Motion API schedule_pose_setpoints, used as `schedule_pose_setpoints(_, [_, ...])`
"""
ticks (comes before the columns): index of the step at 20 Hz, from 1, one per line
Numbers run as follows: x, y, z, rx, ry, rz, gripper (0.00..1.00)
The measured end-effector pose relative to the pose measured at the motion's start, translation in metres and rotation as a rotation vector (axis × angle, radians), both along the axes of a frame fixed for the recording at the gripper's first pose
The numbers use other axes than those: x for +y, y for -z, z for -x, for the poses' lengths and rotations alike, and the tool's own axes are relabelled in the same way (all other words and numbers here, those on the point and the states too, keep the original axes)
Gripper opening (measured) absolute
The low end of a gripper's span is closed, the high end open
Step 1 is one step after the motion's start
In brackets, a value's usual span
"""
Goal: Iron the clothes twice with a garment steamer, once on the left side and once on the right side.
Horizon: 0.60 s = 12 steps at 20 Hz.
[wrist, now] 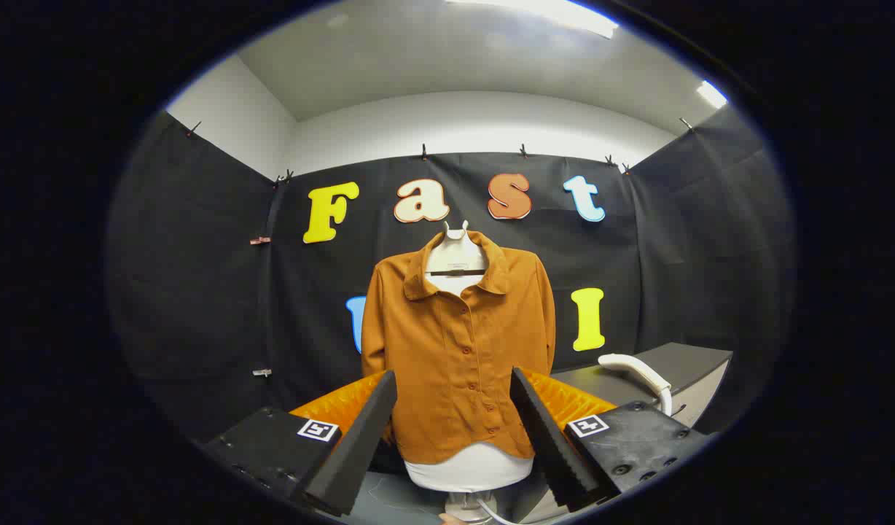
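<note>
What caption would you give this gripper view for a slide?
Open gripper faces a buttoned orange shirt on a white form; the white steamer rests on the table beside it.

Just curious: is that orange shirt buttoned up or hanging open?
Buttoned. The orange shirt has its front closed on the mannequin, beyond the open, empty gripper.

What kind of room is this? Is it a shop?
Probably not a shop: it looks like a small test booth. An orange shirt hangs on a white form, a white steamer lies on a grey table, and the open gripper faces the shirt.
</note>
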<state>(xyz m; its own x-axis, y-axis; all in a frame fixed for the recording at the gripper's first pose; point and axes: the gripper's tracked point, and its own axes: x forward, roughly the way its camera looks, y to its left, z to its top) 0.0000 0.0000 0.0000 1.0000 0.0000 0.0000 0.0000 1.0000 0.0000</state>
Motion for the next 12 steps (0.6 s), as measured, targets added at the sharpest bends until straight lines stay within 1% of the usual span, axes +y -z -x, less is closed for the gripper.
schedule_pose_setpoints(3, [0.008,-0.006,0.001,-0.028,-0.023,-0.011,0.98])
schedule_pose_setpoints(8, [0.012,-0.017,0.003,-0.064,-0.019,-0.001,0.98])
schedule_pose_setpoints(12, [0.011,-0.017,0.003,-0.065,-0.009,0.015,0.98])
